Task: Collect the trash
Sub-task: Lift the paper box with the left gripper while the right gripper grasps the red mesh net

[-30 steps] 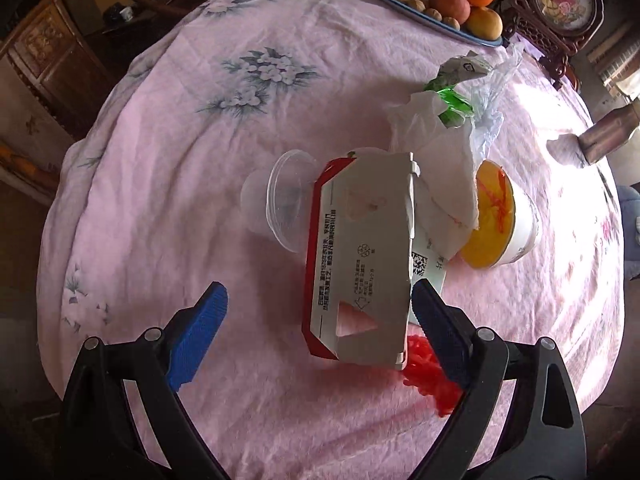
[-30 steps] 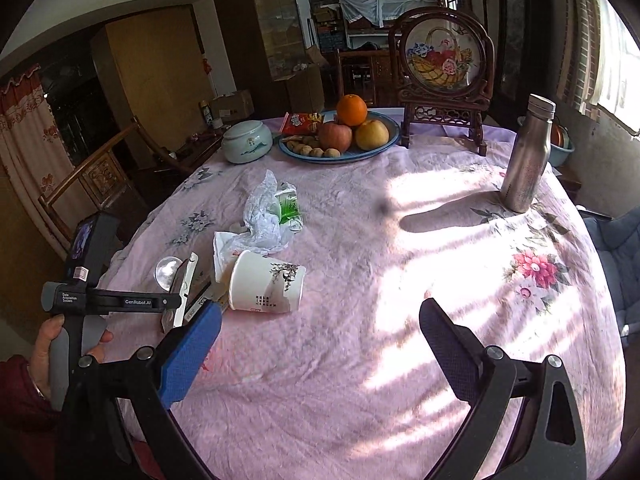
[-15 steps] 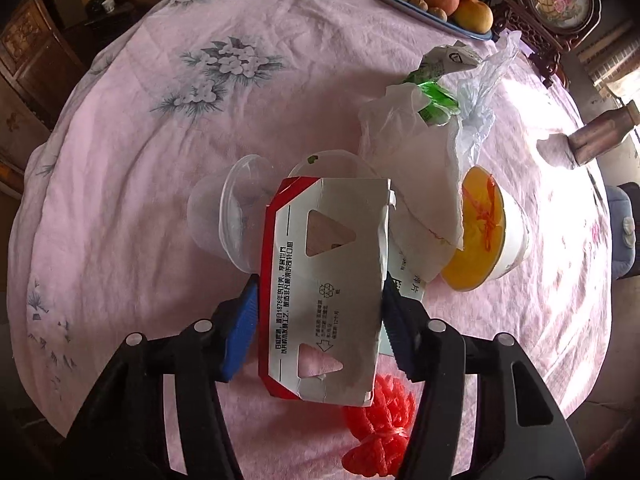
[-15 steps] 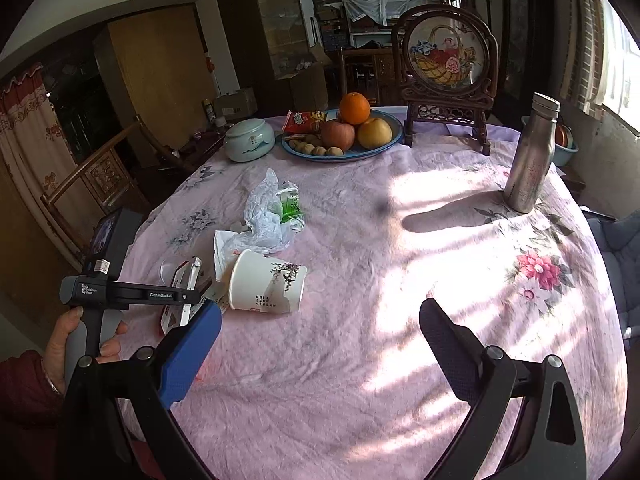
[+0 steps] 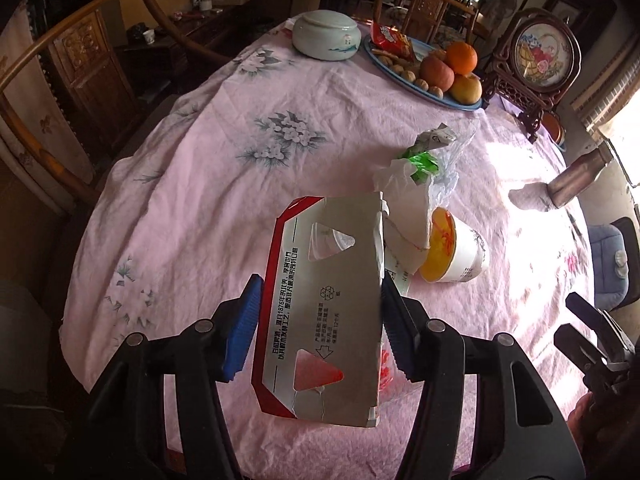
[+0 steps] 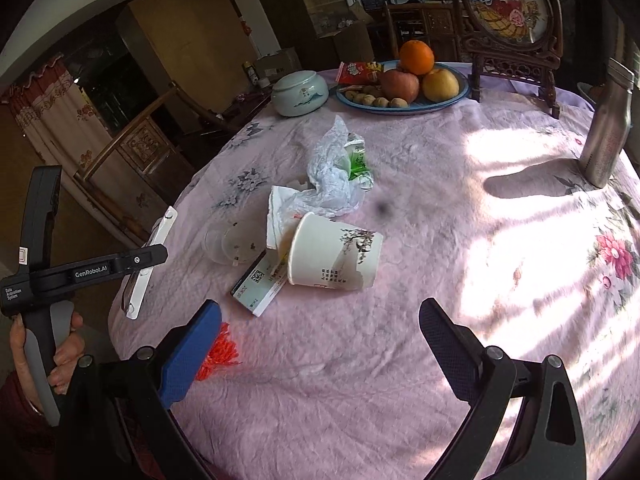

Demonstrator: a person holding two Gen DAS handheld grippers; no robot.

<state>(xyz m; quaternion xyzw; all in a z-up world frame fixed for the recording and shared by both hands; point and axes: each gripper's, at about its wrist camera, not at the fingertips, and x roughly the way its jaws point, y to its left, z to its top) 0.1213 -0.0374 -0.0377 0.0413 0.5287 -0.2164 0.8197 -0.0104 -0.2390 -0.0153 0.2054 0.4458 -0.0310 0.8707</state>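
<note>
My left gripper is shut on a flattened grey and red carton and holds it above the pink tablecloth; the carton shows edge-on in the right wrist view. Behind it on the cloth lie a tipped paper cup, crumpled white tissue and plastic bag, a clear plastic cup, a small flat box and a red mesh scrap. My right gripper is open and empty over the near edge of the table.
At the far side stand a blue fruit plate, a pale lidded ceramic jar, a framed embroidery stand and a steel bottle. Wooden chairs stand left of the table.
My left gripper closed on the carton and lifted it off the table, uncovering the clear cup. The right gripper has stayed open and nearly still.
</note>
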